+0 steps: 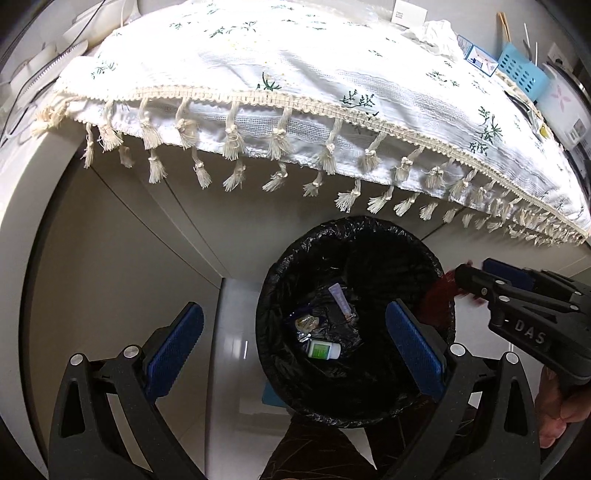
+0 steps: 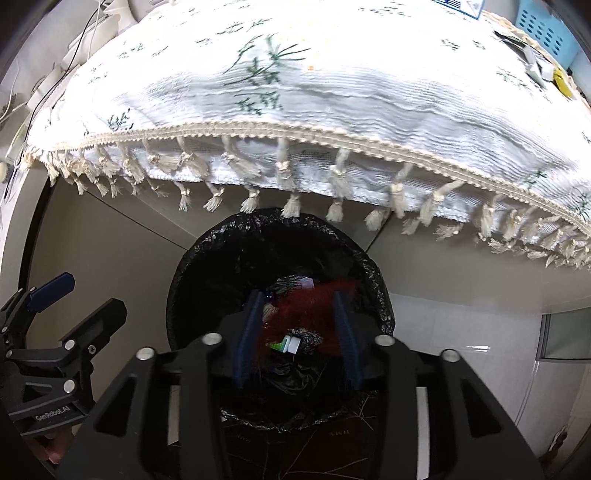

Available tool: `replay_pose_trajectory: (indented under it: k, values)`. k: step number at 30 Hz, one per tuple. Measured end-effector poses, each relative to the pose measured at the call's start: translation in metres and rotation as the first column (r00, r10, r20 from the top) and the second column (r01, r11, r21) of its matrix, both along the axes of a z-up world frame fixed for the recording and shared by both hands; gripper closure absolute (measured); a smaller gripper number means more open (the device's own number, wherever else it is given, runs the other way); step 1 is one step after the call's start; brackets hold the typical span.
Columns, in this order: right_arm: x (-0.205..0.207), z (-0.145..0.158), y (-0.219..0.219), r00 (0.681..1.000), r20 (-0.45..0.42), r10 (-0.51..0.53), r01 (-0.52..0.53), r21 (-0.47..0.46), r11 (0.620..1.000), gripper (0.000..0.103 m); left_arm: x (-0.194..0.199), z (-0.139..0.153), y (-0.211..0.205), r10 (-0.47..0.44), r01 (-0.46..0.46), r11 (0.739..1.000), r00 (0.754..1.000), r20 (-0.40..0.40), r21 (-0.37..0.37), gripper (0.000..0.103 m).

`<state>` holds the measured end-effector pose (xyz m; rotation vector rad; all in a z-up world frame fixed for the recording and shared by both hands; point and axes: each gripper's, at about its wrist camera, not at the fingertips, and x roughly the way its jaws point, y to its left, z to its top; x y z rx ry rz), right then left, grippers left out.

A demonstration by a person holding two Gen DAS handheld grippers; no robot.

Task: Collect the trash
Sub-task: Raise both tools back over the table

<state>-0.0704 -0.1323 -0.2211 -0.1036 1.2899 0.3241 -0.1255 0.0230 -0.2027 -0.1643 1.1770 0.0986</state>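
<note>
Nearest us in the left wrist view, our left gripper (image 1: 293,347) hangs with its blue pads (image 1: 177,350) spread wide and nothing between them, poised above the near rim of the bin (image 1: 373,413). Our right gripper (image 2: 297,332) sits over the bin's mouth with its pads partly apart; a red wrapper (image 2: 314,295), blurred, shows between them. We cannot tell whether the pads touch it or whether it is loose. From the left wrist view the same wrapper (image 1: 437,295) appears at the right gripper's tips (image 1: 471,278), just over the bin's right rim.

The bin is lined with a black bag (image 2: 184,277) and stands on the pale floor (image 2: 461,332) against a grey cabinet front (image 1: 122,229). At its bottom lie a small white bottle with a green label (image 1: 324,349), a pale tube (image 1: 341,299) and some crumpled foil (image 1: 306,323), close together.

Above the bin, a white cloth (image 1: 295,74) with green sprigs and a cream tasselled fringe (image 1: 280,144) drapes over the counter edge. Farther back on it we see a crumpled white tissue (image 1: 437,35), and at the far right a blue perforated basket (image 1: 522,72).
</note>
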Motion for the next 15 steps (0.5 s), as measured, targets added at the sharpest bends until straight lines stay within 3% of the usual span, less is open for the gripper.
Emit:
replay_pose_trajectory:
  k: [7,15]
  values:
    - [-0.002,0.026,-0.026,0.999,0.022,-0.042,0.042,0.007,0.999,0.032,0.004,0.006,-0.011,-0.029,0.029,0.999,1.000,-0.006,-0.015,0.006]
    - [-0.007,0.071,-0.048,0.992,0.082,-0.096,0.096,0.000,0.995,0.016,0.000,0.043,-0.021,-0.052,0.052,0.999,0.998,0.033,0.010,0.006]
